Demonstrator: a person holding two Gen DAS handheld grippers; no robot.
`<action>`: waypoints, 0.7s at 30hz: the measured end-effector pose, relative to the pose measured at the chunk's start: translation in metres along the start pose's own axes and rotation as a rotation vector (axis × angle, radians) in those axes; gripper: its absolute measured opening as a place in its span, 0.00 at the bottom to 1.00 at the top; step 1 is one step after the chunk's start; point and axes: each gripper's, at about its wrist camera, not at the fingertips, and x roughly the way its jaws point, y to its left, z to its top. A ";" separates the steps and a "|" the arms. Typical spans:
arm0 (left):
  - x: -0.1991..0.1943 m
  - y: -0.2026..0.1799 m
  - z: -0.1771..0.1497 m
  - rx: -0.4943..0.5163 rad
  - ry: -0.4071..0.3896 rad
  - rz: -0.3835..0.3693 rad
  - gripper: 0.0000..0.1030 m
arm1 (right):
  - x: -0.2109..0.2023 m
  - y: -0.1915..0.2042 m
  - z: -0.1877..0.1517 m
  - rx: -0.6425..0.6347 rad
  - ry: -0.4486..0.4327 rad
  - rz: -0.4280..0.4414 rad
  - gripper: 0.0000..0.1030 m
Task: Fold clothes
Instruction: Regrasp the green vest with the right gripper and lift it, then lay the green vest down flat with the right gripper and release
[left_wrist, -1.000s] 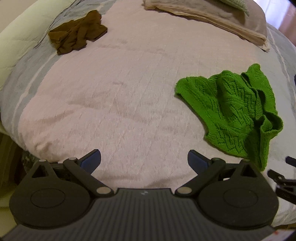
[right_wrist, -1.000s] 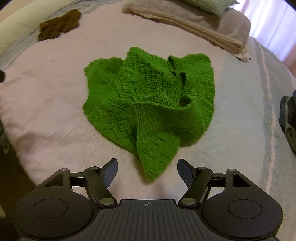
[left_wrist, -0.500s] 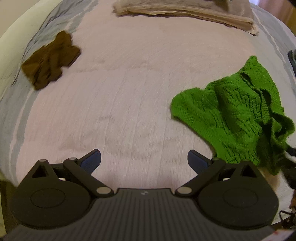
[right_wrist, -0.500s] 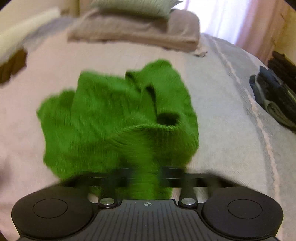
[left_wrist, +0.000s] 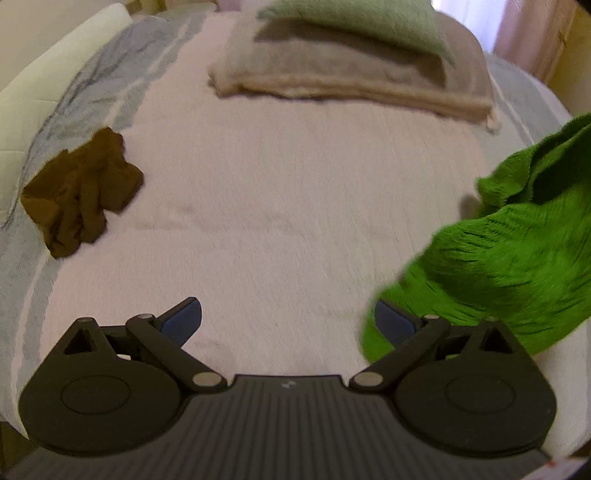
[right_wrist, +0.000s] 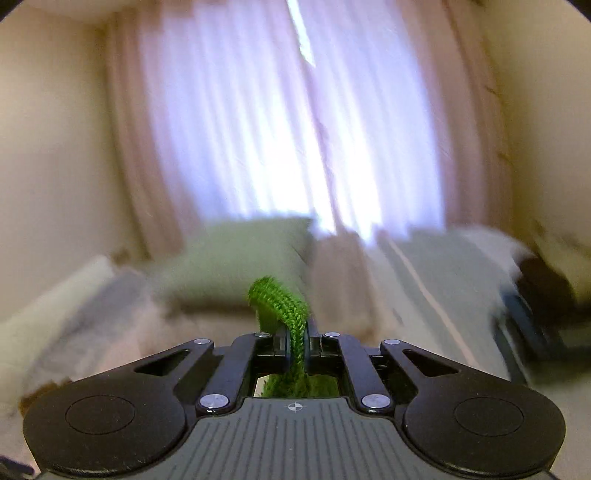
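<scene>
A green knitted garment (left_wrist: 517, 254) hangs lifted at the right of the left wrist view, blurred, its lower edge just beyond my right-hand finger. My left gripper (left_wrist: 288, 319) stands open over the pink bedspread (left_wrist: 280, 192) with nothing between its blue pads. In the right wrist view my right gripper (right_wrist: 296, 341) is shut on a strip of the green knitted garment (right_wrist: 284, 302), raised and pointing toward the curtain. A crumpled brown garment (left_wrist: 81, 192) lies on the bed at the left.
A folded beige blanket (left_wrist: 351, 70) with a pale green cushion (left_wrist: 354, 18) on top lies at the head of the bed. A lit curtain (right_wrist: 295, 118) fills the far wall. A dark pile (right_wrist: 543, 288) sits at the bed's right side.
My right gripper closed on the green garment's edge and rose sharply, lifting it off the bed. My left gripper drifted over the bed, staying open.
</scene>
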 end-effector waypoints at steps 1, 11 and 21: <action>-0.001 0.007 0.006 -0.018 -0.009 0.003 0.96 | 0.010 0.008 0.020 -0.028 -0.025 0.039 0.02; -0.026 0.066 0.040 -0.176 -0.071 0.003 0.96 | 0.040 0.098 0.174 -0.285 -0.255 0.329 0.02; -0.038 0.084 0.026 -0.192 -0.066 0.000 0.96 | -0.085 0.133 0.133 -0.711 -0.087 0.804 0.03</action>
